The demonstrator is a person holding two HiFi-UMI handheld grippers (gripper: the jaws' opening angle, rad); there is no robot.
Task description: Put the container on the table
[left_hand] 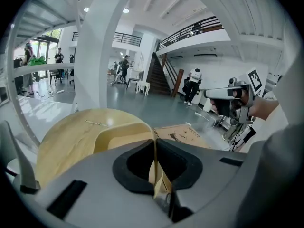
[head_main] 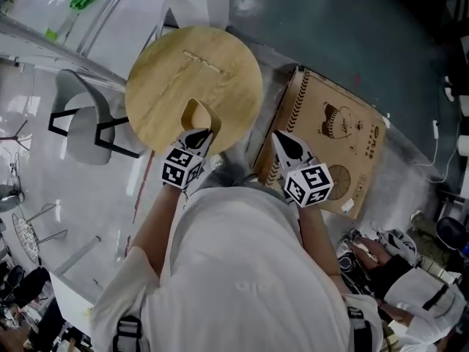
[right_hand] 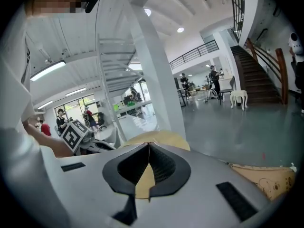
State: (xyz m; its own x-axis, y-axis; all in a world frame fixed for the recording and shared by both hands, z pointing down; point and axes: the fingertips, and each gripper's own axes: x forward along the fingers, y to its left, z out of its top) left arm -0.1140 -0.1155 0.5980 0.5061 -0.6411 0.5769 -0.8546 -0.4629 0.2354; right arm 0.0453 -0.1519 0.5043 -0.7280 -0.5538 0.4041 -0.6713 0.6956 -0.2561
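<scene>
1. Setting: a large hall with a glossy grey floor. A staircase rises at its far side.
2. Container: a thin-walled tan tub, held over the near edge of the table. Whether its base touches the top cannot be told.
3. Left gripper: jaws pinched on the container's near wall.
4. Right gripper: jaws together with nothing in them, just beside the table's edge.
5. Advice for the step: bring the tub further in from the edge and lower it level until the base sits flat. Only then part the jaws and draw back along the wall, so the light tub is neither dragged nor tipped.
6. Table: round, pale wood, otherwise bare.
7. Surroundings: a flat cardboard box lies on the floor to the table's right, and a grey chair stands to its left.
</scene>
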